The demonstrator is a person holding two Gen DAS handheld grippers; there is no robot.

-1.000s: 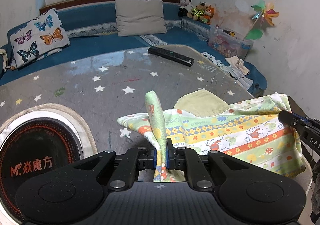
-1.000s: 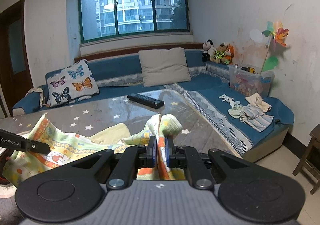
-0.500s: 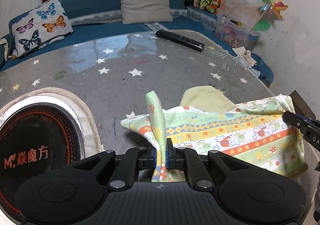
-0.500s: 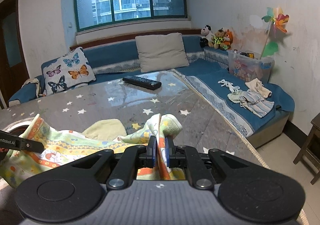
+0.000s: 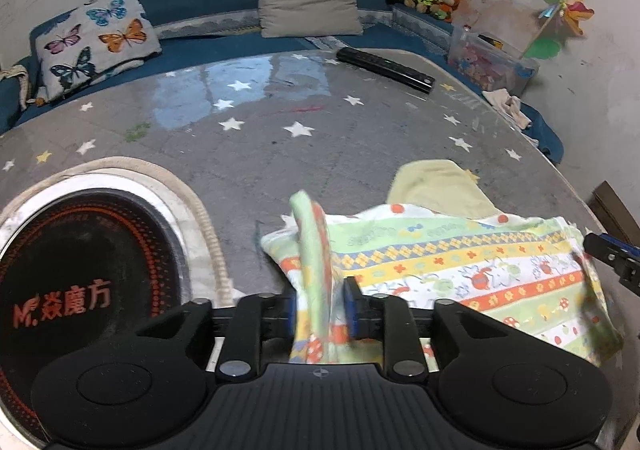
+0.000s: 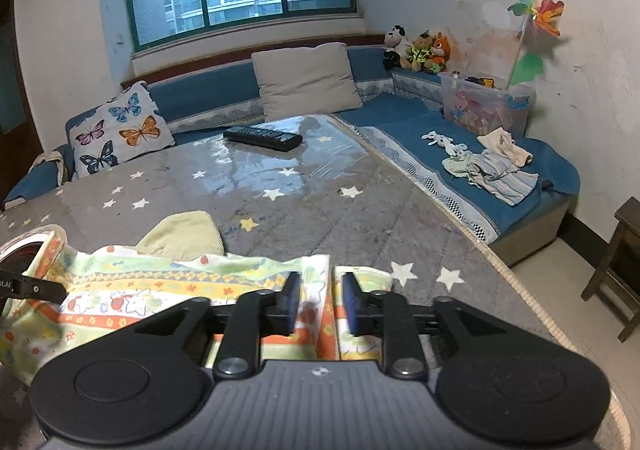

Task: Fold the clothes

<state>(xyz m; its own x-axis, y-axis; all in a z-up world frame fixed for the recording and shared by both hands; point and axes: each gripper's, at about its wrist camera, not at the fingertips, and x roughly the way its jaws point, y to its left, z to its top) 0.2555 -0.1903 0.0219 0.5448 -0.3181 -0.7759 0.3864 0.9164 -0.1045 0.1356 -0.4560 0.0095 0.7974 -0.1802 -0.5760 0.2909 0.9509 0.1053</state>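
A children's garment (image 5: pixel 460 270) with green, yellow and orange printed stripes lies spread on the grey starred table (image 5: pixel 280 154). A pale yellow part (image 5: pixel 440 190) pokes out behind it. My left gripper (image 5: pixel 322 304) holds its jaws apart and opening, with a raised fold of the garment's left corner standing loose between the pads. In the right wrist view the garment (image 6: pixel 160 290) stretches to the left. My right gripper (image 6: pixel 322 300) is also opening, with the right corner's fold slack between its blue pads. Each gripper's tip shows in the other view: the right gripper (image 5: pixel 612 258) and the left gripper (image 6: pixel 32 288).
A black remote (image 6: pixel 262 138) lies at the table's far side. A round black cooktop inset (image 5: pixel 80 270) sits at the left. A blue sofa (image 6: pixel 420 118) with cushions wraps the table, bearing loose clothes (image 6: pixel 492 170) and a toy box (image 6: pixel 488 102). A wooden stool (image 6: pixel 616 270) stands at the right.
Both grippers have sunk towards the table. Their jaws, shut on the garment's corners before, now stand apart, and the pinched folds have slackened.
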